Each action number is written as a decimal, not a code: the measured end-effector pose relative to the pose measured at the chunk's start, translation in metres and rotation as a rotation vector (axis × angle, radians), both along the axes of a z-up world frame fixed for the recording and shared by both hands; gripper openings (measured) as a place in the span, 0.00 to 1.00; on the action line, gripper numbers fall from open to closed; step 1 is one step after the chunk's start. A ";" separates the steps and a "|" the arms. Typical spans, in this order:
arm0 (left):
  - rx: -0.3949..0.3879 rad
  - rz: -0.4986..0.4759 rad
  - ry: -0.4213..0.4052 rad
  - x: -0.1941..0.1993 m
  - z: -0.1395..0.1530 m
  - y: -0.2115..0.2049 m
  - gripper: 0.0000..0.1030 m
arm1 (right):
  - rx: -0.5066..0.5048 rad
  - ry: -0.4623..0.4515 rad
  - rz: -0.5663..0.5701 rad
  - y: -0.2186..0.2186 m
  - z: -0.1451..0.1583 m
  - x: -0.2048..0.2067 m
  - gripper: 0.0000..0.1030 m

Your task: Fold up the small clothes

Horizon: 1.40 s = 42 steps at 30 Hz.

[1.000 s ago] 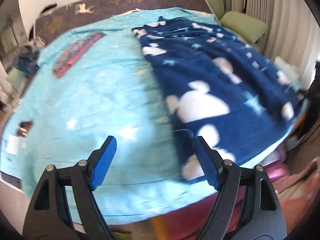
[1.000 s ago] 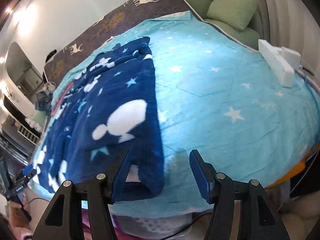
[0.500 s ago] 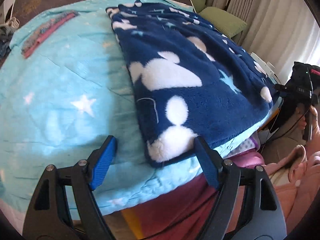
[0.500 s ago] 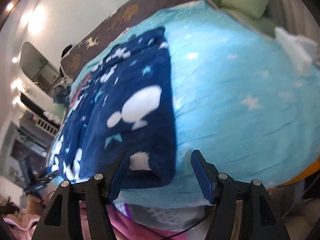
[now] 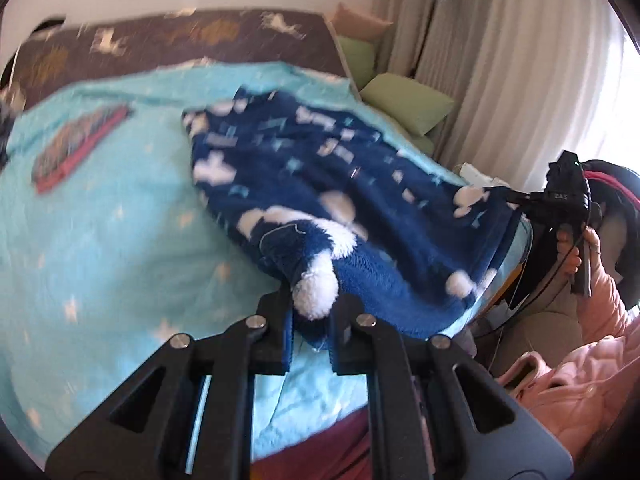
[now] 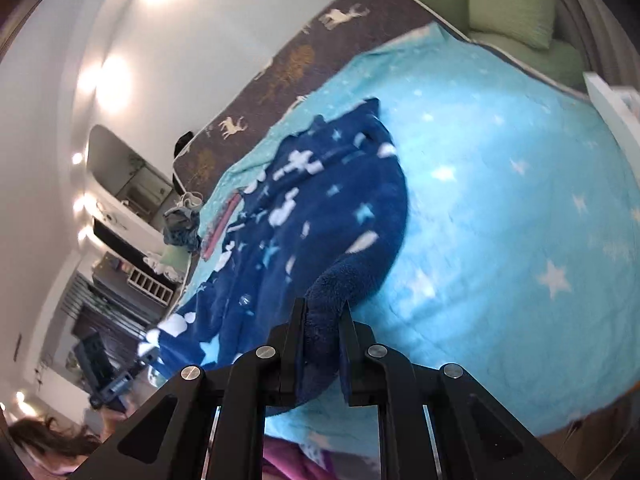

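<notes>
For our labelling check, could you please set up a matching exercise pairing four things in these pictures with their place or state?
Things:
1. left claw
2. right claw
3. striped cloth
4. green cushion

Places or states:
A. lies flat on the turquoise bedspread, apart from the navy fleece garment
B. shut on a white-tipped corner of the garment
C. beside the bed, near the curtain
D. shut on a plain navy edge of the garment

Pairs: 1-B, 2-D, 3-A, 4-C
</notes>
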<state>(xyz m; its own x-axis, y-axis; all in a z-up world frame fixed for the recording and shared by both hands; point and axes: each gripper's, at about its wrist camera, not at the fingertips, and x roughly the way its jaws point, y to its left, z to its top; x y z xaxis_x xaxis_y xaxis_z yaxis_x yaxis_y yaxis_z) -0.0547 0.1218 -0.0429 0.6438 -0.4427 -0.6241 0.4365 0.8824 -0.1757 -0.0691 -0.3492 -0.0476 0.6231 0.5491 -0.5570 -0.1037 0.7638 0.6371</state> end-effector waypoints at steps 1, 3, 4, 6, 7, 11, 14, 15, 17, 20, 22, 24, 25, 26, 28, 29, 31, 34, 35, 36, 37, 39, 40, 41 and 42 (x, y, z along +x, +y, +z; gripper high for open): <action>-0.001 -0.012 -0.028 0.003 0.010 -0.004 0.14 | -0.005 -0.011 0.010 0.003 0.005 0.003 0.12; -0.003 -0.021 -0.051 0.012 0.020 -0.006 0.14 | -0.018 -0.044 0.037 0.012 0.018 0.011 0.12; -0.001 -0.017 -0.056 0.018 0.026 -0.007 0.14 | -0.025 -0.057 0.045 0.014 0.023 0.014 0.12; 0.016 0.028 -0.058 0.042 0.034 -0.006 0.14 | -0.040 -0.082 0.045 0.020 0.037 0.027 0.12; 0.026 0.050 -0.059 0.055 0.036 -0.006 0.14 | -0.042 -0.086 0.035 0.020 0.041 0.032 0.12; 0.047 0.103 -0.074 0.104 0.045 -0.001 0.14 | -0.028 -0.105 -0.012 0.017 0.059 0.070 0.12; 0.064 0.127 -0.115 0.136 0.059 -0.004 0.13 | -0.039 -0.120 -0.026 0.014 0.072 0.105 0.12; 0.073 0.134 -0.130 0.146 0.063 -0.005 0.13 | -0.047 -0.126 -0.029 0.013 0.077 0.121 0.12; 0.091 0.152 -0.150 0.172 0.070 -0.007 0.13 | -0.052 -0.130 -0.031 0.013 0.081 0.144 0.12; 0.121 0.174 -0.178 0.207 0.073 -0.010 0.13 | -0.059 -0.138 -0.045 0.013 0.086 0.189 0.12; 0.145 0.197 -0.196 0.240 0.073 -0.010 0.13 | -0.070 -0.148 -0.061 0.014 0.087 0.214 0.12; 0.164 0.216 -0.197 0.265 0.071 -0.010 0.13 | -0.064 -0.148 -0.082 0.012 0.085 0.245 0.12; 0.182 0.228 -0.194 0.286 0.068 -0.010 0.13 | -0.061 -0.145 -0.090 0.012 0.083 0.256 0.12; 0.200 0.233 -0.194 0.302 0.066 -0.011 0.13 | -0.061 -0.144 -0.100 0.011 0.082 0.272 0.12; 0.253 0.249 -0.202 0.337 0.059 -0.015 0.13 | -0.088 -0.148 -0.125 0.013 0.079 0.305 0.12; 0.268 0.256 -0.199 0.351 0.055 -0.016 0.13 | -0.114 -0.149 -0.134 0.015 0.076 0.325 0.12; 0.288 0.281 -0.173 0.391 0.042 -0.016 0.13 | -0.137 -0.145 -0.157 0.018 0.069 0.354 0.12; 0.327 0.320 -0.102 0.439 0.007 -0.021 0.13 | -0.143 -0.115 -0.170 0.021 0.047 0.403 0.13; 0.338 0.322 -0.068 0.450 -0.006 -0.022 0.13 | -0.160 -0.094 -0.180 0.023 0.035 0.419 0.13; 0.350 0.327 -0.033 0.460 -0.021 -0.022 0.14 | -0.182 -0.047 -0.180 0.025 0.014 0.440 0.14; 0.360 0.330 0.012 0.469 -0.038 -0.021 0.14 | -0.192 -0.014 -0.178 0.025 0.001 0.451 0.15; 0.383 0.322 0.067 0.478 -0.063 -0.021 0.14 | -0.191 0.091 -0.175 0.024 -0.040 0.473 0.17; 0.390 0.316 0.061 0.476 -0.069 -0.023 0.14 | -0.177 0.127 -0.172 0.022 -0.056 0.478 0.17; 0.392 0.311 0.039 0.472 -0.069 -0.024 0.15 | -0.142 0.151 -0.172 0.018 -0.071 0.479 0.17; 0.395 0.308 0.027 0.469 -0.067 -0.025 0.16 | -0.108 0.148 -0.176 0.015 -0.077 0.477 0.18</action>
<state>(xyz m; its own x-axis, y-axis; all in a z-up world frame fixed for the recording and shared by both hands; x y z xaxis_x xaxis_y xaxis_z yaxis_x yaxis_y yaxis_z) 0.4142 0.0968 -0.1101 0.6885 0.0393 -0.7241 0.1449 0.9709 0.1906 0.4076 -0.3347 -0.1244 0.6110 0.3713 -0.6991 0.1257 0.8264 0.5488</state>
